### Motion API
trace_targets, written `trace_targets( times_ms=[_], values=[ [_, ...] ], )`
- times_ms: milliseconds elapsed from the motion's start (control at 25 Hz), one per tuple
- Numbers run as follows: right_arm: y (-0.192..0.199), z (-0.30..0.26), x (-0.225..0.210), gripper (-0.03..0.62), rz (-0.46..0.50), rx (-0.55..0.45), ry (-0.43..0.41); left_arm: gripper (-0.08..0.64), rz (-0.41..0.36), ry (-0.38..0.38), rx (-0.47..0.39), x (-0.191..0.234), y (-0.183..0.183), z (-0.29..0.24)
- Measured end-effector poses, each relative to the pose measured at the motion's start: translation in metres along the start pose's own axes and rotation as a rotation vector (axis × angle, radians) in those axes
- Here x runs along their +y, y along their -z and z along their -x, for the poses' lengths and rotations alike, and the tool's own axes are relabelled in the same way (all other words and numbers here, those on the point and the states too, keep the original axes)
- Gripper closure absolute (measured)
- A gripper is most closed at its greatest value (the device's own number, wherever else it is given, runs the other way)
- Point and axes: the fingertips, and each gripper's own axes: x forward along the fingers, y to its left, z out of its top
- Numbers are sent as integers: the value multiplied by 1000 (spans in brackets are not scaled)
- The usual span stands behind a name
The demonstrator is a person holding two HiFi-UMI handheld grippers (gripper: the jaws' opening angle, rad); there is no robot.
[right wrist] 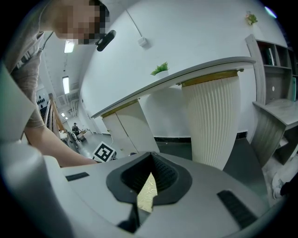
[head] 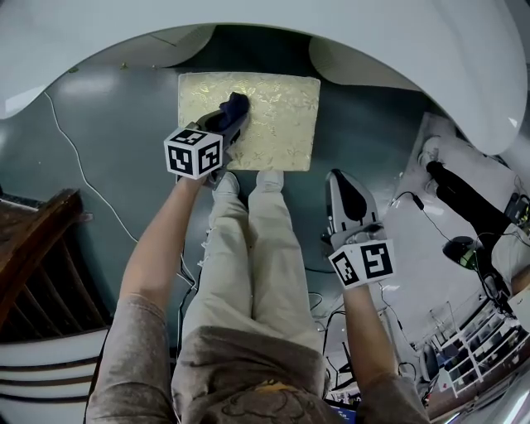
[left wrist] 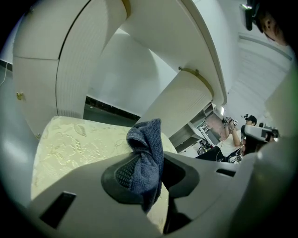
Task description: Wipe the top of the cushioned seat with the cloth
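Nearest, your legs (head: 257, 248) ran up the middle of the head view, feet just at the near edge of the seat (head: 281, 108). To their right you held the right gripper (head: 338, 178) over the floor (head: 108, 141), well apart from the seat; its jaws were pressed almost together with nothing between them, only a thin sliver of the seat's pale pattern visible through the slit. Further out, your left gripper (head: 234, 112) reached over the seat's near left part, its jaws pinching the blue cloth (head: 237, 105), which bunched up above them and hung down below them in the left gripper view. Beyond the seat curved the white counter (head: 248, 16).
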Motion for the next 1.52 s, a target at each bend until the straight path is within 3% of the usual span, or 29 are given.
trace_targets(
  times_ms=[280, 1000, 1240, 1520],
  values=[
    [4, 15, -12, 588, -14, -11, 30, 460, -39, 66, 40, -43, 4, -36],
    [18, 49, -41, 588, -68, -44, 126, 460, -29, 217, 105, -140, 19, -103],
    [16, 56, -42, 588, -80, -61, 139, 460, 7, 280, 82, -168, 9, -99],
    [10, 57, -41, 588, -85, -75, 144, 460, 28, 267, 64, -164, 2, -68]
  ],
)
